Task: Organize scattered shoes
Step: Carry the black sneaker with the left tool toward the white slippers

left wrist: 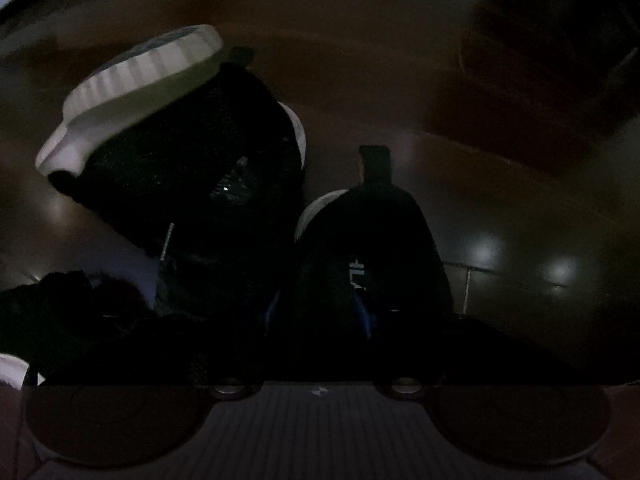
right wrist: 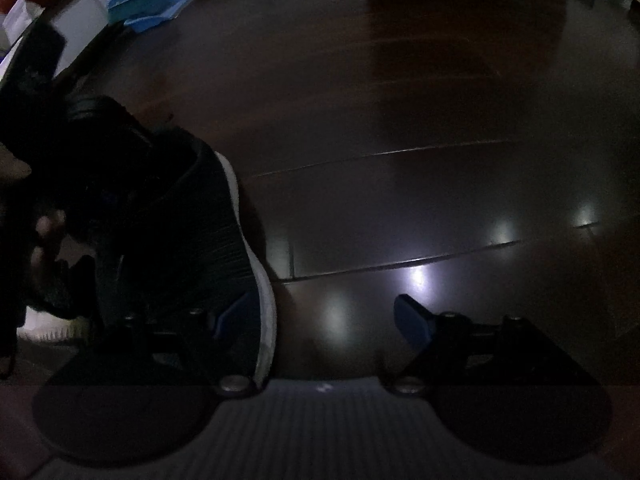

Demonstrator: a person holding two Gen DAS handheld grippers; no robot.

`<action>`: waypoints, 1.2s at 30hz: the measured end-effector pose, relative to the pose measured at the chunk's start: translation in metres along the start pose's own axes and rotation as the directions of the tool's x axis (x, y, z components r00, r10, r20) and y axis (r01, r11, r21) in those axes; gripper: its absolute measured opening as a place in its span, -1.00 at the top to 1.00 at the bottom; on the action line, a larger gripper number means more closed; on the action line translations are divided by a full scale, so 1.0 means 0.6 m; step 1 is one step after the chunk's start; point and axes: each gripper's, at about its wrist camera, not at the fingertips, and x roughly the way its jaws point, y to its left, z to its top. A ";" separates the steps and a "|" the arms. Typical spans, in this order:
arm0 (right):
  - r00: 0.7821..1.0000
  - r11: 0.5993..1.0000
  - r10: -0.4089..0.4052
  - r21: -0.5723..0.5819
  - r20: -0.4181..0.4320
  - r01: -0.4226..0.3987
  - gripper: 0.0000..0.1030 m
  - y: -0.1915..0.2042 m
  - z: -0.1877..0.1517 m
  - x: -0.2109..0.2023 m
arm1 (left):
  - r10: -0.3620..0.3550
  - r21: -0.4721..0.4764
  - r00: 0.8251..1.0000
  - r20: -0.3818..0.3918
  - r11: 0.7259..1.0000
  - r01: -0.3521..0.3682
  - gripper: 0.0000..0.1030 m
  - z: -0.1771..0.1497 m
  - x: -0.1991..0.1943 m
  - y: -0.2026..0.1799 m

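Overall light: both views were very dim, most detail lost in near-black.
Glare: small white highlights lay on the glossy wooden floor (right wrist: 400, 128), brightest low and right of centre in the right wrist view.
Brightest areas: the white ribbed sole (left wrist: 132, 80) of a black shoe (left wrist: 192, 184) and blue paper (right wrist: 148, 6) at the upper left.
Blur: that sole and the floor planks looked smeared.
Distortion: floor seams bowed towards the edges; corners fell dark.
Shadows: shoe uppers merged into black masses.

Black sneaker (left wrist: 180, 168) tipped, white ribbed sole up, centre left, second black sneaker (left wrist: 376, 248) upright just right
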 end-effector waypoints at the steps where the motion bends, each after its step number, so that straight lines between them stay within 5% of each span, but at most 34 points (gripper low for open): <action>1: 1.000 1.000 0.000 -0.004 -0.004 0.000 -0.58 -0.001 -0.001 0.000 | 0.004 -0.001 1.000 -0.004 1.000 -0.004 0.29 -0.001 0.001 0.000; 3: 1.000 1.000 0.000 -0.011 -0.010 0.000 -0.58 -0.003 -0.004 0.000 | 0.009 -0.002 1.000 -0.013 1.000 -0.009 0.70 -0.001 0.000 0.001; 9: 1.000 1.000 -0.004 -0.016 -0.013 0.004 -0.58 -0.013 -0.013 -0.005 | 0.011 0.015 0.999 -0.039 1.000 -0.010 0.72 -0.007 -0.007 0.003; 25: 0.997 0.996 -0.077 0.050 0.003 0.076 -0.58 -0.007 -0.073 -0.059 | -0.141 0.010 0.986 -0.092 0.990 0.143 0.74 -0.083 -0.068 0.052; 36: 0.974 0.958 -0.205 0.224 0.094 0.180 -0.58 0.003 -0.191 -0.206 | -0.208 0.124 0.963 -0.168 0.965 0.230 0.74 -0.210 -0.140 0.073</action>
